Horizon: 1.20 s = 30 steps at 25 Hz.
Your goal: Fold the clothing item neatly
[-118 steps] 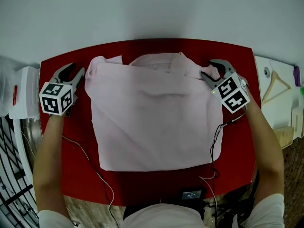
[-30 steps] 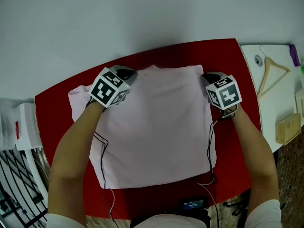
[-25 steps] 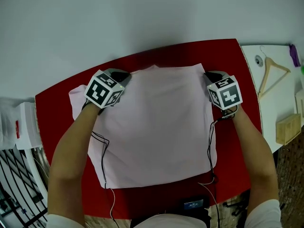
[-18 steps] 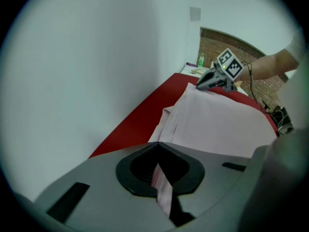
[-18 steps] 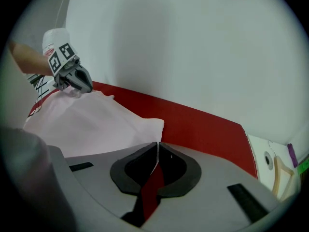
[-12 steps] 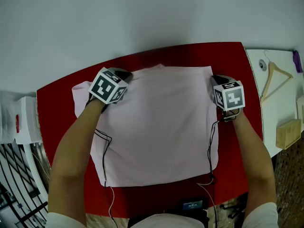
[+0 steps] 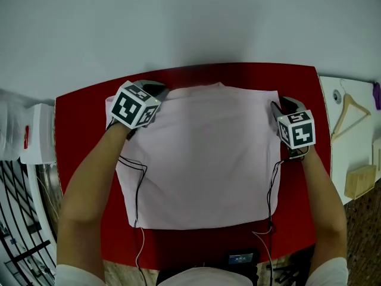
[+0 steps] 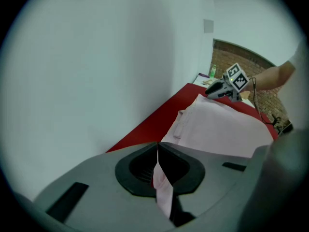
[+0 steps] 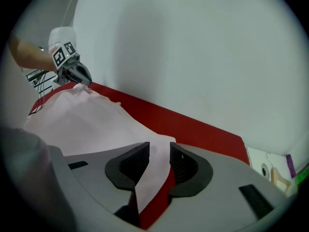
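Two far corners of the pink shirt (image 7: pixel 208 159), which is being supported flat by the red desk (image 7: pixel 83 159), are being attended. Fabric is being pinched tightly by the left hand-held gripper (image 7: pixel 156 90). The jaws of the right hand-held gripper (image 7: pixel 278 105) have just been opening, with cloth lying loose between them.

- left gripper (image 8: pixel 158 151) and right gripper (image 9: pixel 159 153): matt grey plastic, ribbed black pads (image 9: pixel 137 160);
- shirt (image 7: pixel 202 159): soft matt cloth between them;
- table (image 7: pixel 74 136): smooth matt top beneath them.

Pale pink shirt (image 7: pixel 202 159), red table (image 7: pixel 74 124), black-and-white marker cubes (image 7: pixel 136 105), seemingly tan wooden hanger (image 7: pixel 351 107)
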Tool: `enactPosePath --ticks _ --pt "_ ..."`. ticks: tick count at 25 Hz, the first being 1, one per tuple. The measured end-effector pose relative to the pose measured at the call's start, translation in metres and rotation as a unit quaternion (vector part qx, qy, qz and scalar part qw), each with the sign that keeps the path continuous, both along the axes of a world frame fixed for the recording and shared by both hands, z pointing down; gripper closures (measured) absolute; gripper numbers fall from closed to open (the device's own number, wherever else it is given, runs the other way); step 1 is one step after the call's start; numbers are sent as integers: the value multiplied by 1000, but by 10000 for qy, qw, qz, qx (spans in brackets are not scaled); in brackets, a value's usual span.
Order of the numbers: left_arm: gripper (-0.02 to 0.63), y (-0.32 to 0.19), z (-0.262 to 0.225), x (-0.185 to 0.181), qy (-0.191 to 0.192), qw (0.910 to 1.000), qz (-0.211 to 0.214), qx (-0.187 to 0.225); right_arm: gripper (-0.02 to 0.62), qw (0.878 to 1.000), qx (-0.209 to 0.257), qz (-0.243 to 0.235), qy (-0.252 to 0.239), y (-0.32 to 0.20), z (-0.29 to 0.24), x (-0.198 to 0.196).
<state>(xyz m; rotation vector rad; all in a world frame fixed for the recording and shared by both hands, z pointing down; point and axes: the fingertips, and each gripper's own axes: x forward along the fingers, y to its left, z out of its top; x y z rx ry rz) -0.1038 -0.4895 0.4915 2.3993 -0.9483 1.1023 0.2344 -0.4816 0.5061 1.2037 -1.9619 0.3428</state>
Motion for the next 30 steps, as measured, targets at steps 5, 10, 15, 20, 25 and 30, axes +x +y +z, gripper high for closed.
enactPosePath --ticks 5,10,15,20,25,30 --pt "598 11 -18 -45 48 9994 -324 81 483 9990 87 -435 -76 -8 -20 -54" --pt "598 24 -28 -101 61 9971 -761 64 483 9941 73 -1055 -244 -15 -30 -137" --pt "598 42 -24 -157 70 9934 -1140 -118 485 9841 -108 -1741 -341 -13 -27 -233" --pt "597 58 -5 -202 334 9834 -1750 -331 485 9732 -506 -2181 -520 -11 -14 -317" --pt "517 70 17 -224 675 9740 -2142 -305 485 9622 -818 -2543 -537 -14 5 -382" --pt "514 74 13 -203 339 9894 -1337 445 485 9493 -671 -3066 -154 -21 22 -424"
